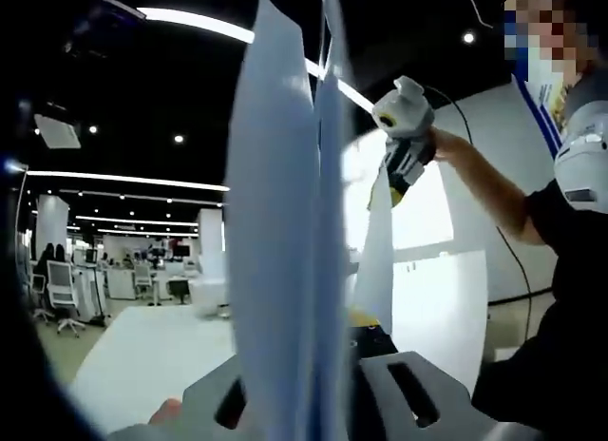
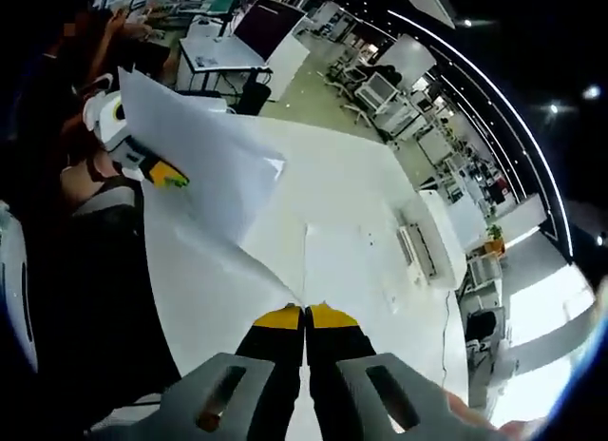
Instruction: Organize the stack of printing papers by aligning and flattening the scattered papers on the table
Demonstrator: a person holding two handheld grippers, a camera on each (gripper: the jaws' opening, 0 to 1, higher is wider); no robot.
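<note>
White printing papers [image 1: 275,222] stand upright between my left gripper's [image 1: 313,374] jaws, which are shut on them; the sheets hide the fingertips. In the left gripper view my right gripper [image 1: 404,142] is up at the right, pinching the far corner of a sheet [image 1: 378,260] that hangs from it. In the right gripper view my right gripper [image 2: 306,316] has its yellow tips closed on a sheet's corner, and the papers [image 2: 204,165] stretch up left to my left gripper [image 2: 157,170]. The sheets are lifted off the white table [image 2: 351,184].
Another sheet [image 2: 337,265] lies flat on the table beyond my right jaws. A long white device [image 2: 420,251] sits near the table's right edge. The person holding the grippers [image 1: 560,232] stands close. Office desks and chairs [image 1: 62,294] lie beyond.
</note>
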